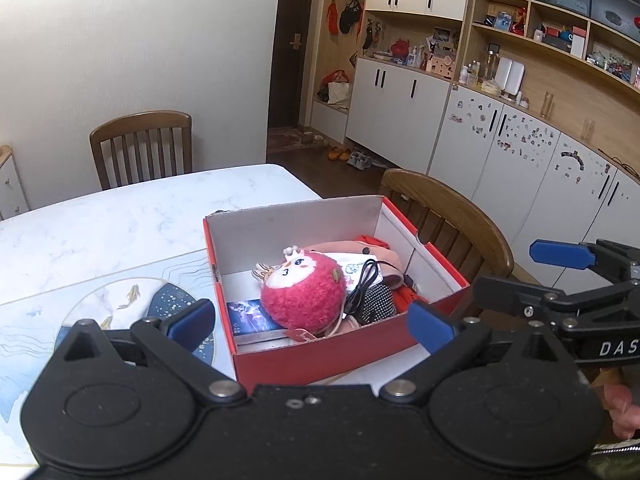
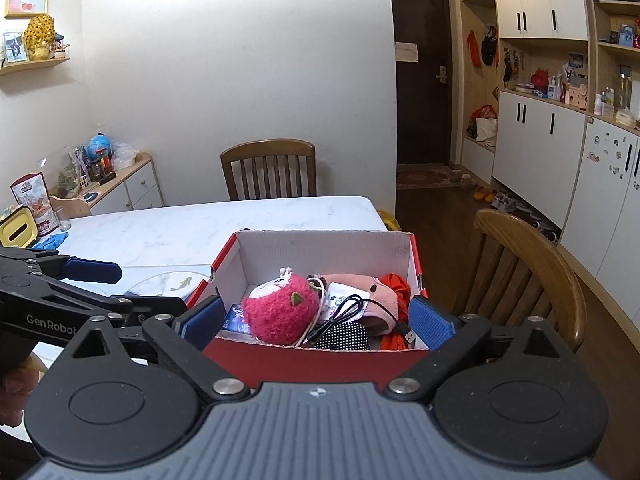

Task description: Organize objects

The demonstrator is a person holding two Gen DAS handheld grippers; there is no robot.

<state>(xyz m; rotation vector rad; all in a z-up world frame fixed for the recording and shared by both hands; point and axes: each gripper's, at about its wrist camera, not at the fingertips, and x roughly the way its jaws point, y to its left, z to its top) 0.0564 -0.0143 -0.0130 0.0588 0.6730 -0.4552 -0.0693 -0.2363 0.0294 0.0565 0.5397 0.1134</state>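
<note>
The red box (image 2: 320,356) sits at the desk (image 2: 192,228) edge, already holding the pink plush (image 2: 280,312) and black cable (image 2: 348,312). Both the left tool (image 1: 312,320) and right tool (image 2: 318,320) hang wide and empty; best keep clear of the rim.

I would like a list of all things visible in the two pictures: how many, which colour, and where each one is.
box: 1, red outside, white inside, on the table's near right part
plush toy: 1, pink, in the box
cable: 1, black, in the box beside the toy
pouch: 1, black with white dots, in the box
table: 1, white marble
chairs: 2, brown wood, at the table's far and right sides
left hand-held gripper: 1, black with blue pads, open, before the box
right hand-held gripper: 1, black with blue pads, open, before the box
</note>
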